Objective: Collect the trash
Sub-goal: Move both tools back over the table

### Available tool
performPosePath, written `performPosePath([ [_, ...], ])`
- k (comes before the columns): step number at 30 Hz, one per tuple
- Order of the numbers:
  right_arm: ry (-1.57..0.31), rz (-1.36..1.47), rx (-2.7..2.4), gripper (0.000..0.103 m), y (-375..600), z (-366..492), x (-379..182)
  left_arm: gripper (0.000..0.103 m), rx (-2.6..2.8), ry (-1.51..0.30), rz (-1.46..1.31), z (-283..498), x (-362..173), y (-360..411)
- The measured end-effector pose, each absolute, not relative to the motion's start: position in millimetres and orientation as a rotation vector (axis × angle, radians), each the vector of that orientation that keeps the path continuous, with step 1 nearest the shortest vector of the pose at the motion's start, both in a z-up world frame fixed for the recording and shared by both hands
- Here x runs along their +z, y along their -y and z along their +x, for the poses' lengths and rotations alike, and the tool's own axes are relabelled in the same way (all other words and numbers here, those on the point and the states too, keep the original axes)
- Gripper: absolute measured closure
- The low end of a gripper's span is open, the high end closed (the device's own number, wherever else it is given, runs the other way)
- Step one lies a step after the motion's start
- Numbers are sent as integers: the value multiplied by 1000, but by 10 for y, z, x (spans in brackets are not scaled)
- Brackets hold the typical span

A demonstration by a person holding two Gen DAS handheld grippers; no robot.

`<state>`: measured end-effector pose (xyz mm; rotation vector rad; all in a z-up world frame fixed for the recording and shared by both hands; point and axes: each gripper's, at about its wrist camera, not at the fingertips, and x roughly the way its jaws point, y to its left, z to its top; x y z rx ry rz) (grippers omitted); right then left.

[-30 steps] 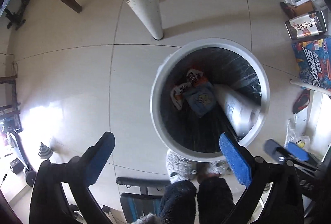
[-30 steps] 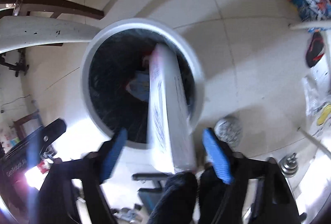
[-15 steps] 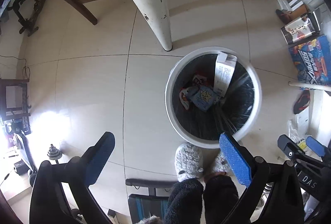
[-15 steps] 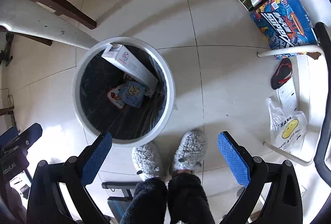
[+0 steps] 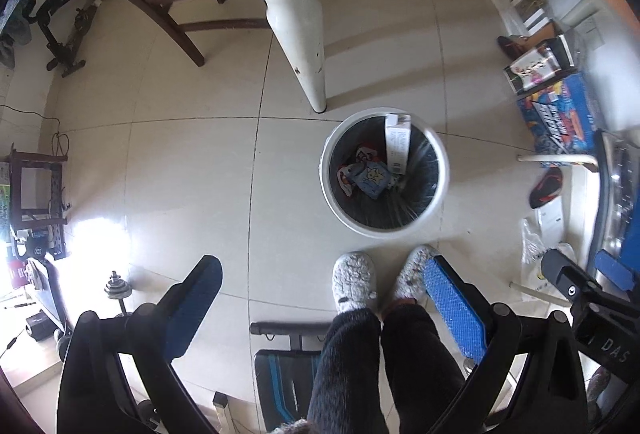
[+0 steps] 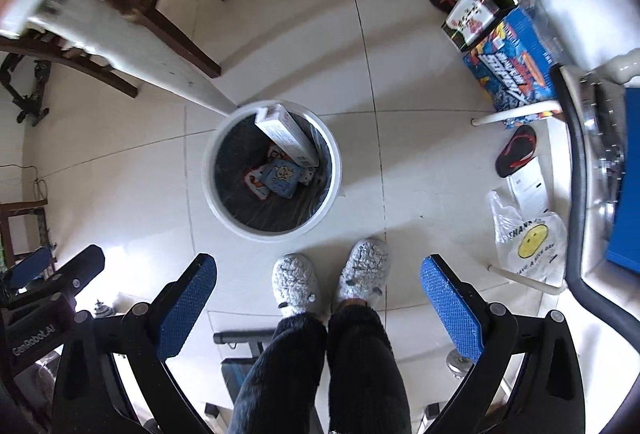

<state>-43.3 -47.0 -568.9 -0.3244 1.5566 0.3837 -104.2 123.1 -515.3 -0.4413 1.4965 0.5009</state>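
Note:
A white round bin (image 5: 332, 201) with a dark liner stands on the tiled floor; it also shows in the right wrist view (image 6: 224, 209). Inside lie a long white carton (image 5: 397, 143) leaning on the far wall, a blue star packet (image 5: 374, 177) and small wrappers; the carton (image 6: 288, 135) and packet (image 6: 282, 177) also show in the right wrist view. My left gripper (image 5: 324, 308) is open and empty, high above the floor, nearer than the bin. My right gripper (image 6: 320, 298) is open and empty, also high above it.
A white table leg (image 5: 298, 21) stands just behind the bin. Wooden chairs (image 5: 172, 1) are at far left. Boxes (image 6: 512, 61), a slipper (image 6: 516, 149) and a plastic bag (image 6: 528, 246) lie right. The person's grey slippers (image 6: 328, 282) stand before the bin. A dumbbell (image 5: 116, 290) lies left.
The white carton left my right gripper and dropped into the bin. Both grippers have risen well above the bin, which now looks smaller.

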Motion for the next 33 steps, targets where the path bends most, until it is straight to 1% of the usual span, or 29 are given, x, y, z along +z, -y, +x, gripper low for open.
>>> performPosePath([
  [4,-1539,-309,395,0,518,-556,-5062,0,476,-1484,-441,-1146,-4718,-1159],
  [12,-1540,-269,410,0,605,-731,-4047,0,474,-1406,-453,-1318,-3867,-1218],
  [16,-1522,-226,439,0,582,-731,-3599,0,486,-1349,-442,-1184,-3430,-1310],
  [18,-1513,-161,452,0,576,-645,-3317,0,489,-1318,-424,-1054,-3247,-1325],
  [22,-1483,-45,449,0,564,-347,-2898,0,498,-1244,-367,-611,-2870,-1419],
  [26,-1406,34,415,0,578,238,-2507,0,507,-1206,-345,-4,-2632,-1596],
  [30,-1374,83,366,0,661,939,-2300,0,487,-1219,-387,708,-2602,-1726],
  [33,-1366,99,328,0,786,1571,-2273,0,466,-1244,-463,1308,-2666,-1722],
])
